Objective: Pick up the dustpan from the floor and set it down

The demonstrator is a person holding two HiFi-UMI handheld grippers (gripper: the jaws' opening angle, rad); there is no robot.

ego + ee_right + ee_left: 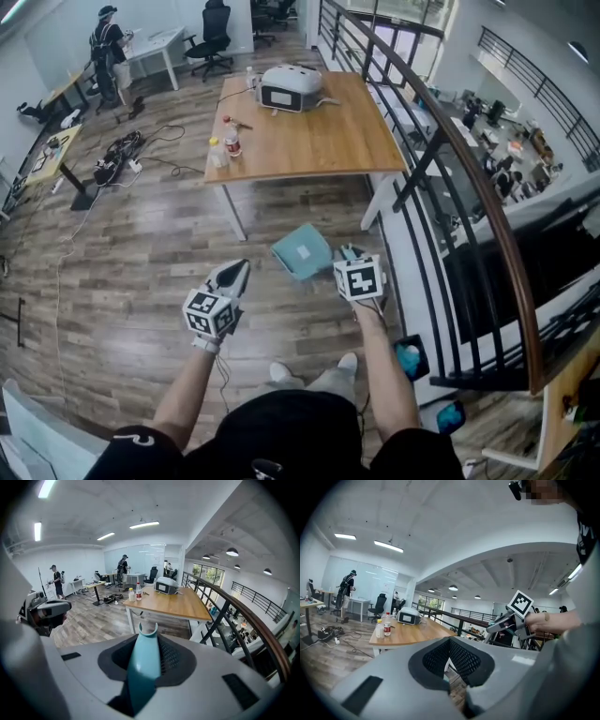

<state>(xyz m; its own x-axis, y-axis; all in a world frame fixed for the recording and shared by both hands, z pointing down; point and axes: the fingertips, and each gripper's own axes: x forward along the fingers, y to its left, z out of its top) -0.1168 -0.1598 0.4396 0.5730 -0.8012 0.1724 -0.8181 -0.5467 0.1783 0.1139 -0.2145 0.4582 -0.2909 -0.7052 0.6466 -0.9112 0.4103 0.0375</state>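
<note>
Right gripper (146, 654) is clamped on the handle of the teal plastic dustpan (302, 251), which hangs above the wood-plank floor (141, 262). Left gripper (450, 654) is pinched together, empty. Pan likely light, stiff and slick, so the handle is the best hold.

The worktop (319, 131) stands ahead on the floor (141, 244). A railing (441, 141) runs along its right side. A machine (289, 87) sits at the worktop's far end, and bottles (232, 141) stand near its left edge. The dustpan (303, 251) is in front of the worktop, above the floor, with its handle in the right gripper (349, 251). The left gripper (239, 269) is to the dustpan's left, apart from it.
</note>
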